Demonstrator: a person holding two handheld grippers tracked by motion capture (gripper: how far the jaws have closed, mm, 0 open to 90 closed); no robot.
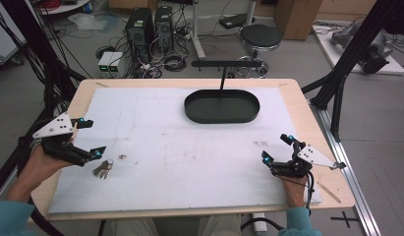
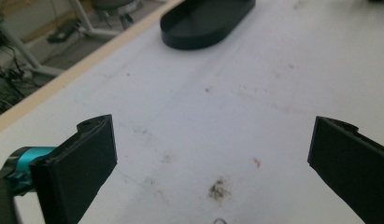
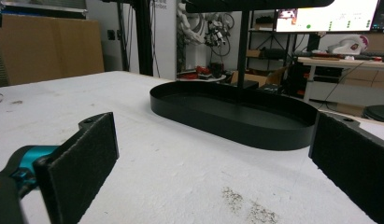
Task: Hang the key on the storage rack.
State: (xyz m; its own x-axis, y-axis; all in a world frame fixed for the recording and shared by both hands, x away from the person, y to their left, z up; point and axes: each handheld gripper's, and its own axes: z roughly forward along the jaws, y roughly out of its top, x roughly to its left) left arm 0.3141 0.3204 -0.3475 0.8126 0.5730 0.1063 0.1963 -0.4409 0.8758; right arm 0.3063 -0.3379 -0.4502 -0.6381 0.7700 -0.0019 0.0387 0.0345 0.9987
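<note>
A black oval tray (image 1: pixel 221 106) with an upright post and crossbar stands at the back middle of the white mat; it also shows in the left gripper view (image 2: pixel 206 23) and, close up, in the right gripper view (image 3: pixel 236 114). A small bunch of keys (image 1: pixel 103 169) lies on the mat near the front left. My left gripper (image 1: pixel 91 138) hovers just left of and above the keys, open with nothing between its jaws (image 2: pixel 213 158). My right gripper (image 1: pixel 277 148) rests low at the front right, open and empty (image 3: pixel 213 154), facing the tray.
The white mat (image 1: pixel 180 147) covers most of the wooden table (image 1: pixel 307 108) and carries faint dark smudges. Black frame legs (image 1: pixel 337 83) stand at the table's right and left sides. Computers, cables and a stool (image 1: pixel 258 37) are on the floor beyond.
</note>
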